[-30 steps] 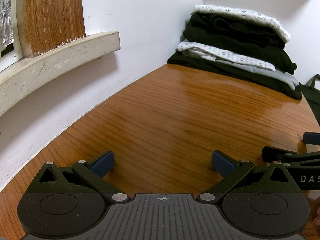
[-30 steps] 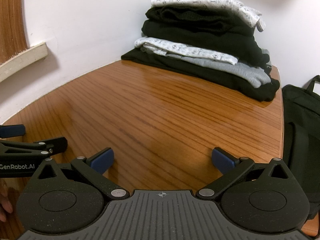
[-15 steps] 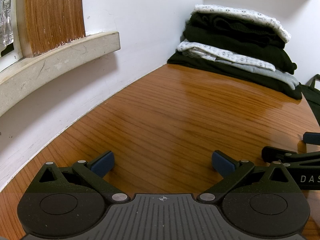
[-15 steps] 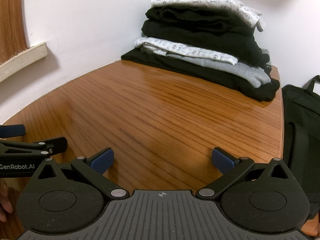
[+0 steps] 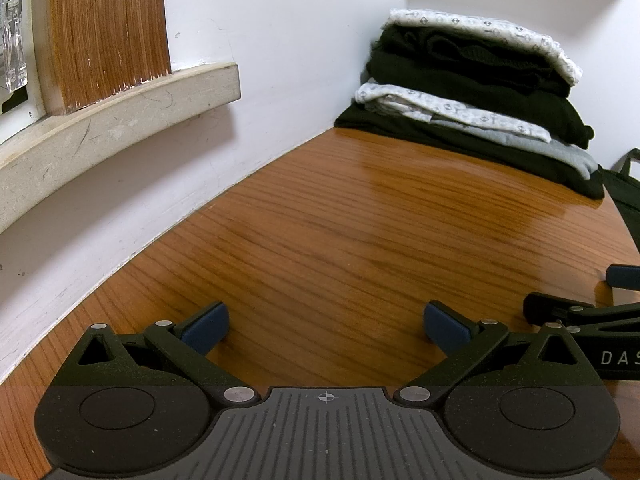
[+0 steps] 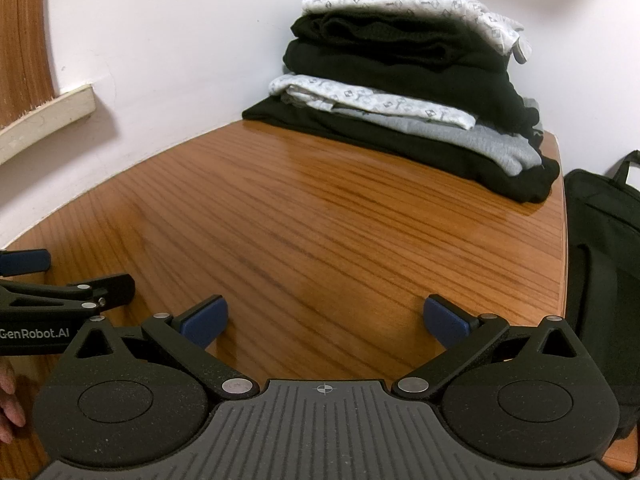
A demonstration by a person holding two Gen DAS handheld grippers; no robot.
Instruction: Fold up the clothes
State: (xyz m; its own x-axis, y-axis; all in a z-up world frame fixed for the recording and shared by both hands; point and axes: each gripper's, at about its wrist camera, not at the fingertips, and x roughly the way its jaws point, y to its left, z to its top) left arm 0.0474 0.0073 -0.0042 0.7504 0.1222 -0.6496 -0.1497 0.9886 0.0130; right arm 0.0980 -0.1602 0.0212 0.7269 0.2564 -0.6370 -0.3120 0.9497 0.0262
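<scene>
Clothes are nowhere in either claw: the left claw and the right claw both sit spread wide and empty, side by side low over the bare wooden surface. Farther out, in the far corner against the white wall, a stack of folded clothes rests on that surface, dark garments alternating with patterned white ones. A black bag stands beyond the right edge. Judging by this, folding looks finished; no unfolded garment shows.
</scene>
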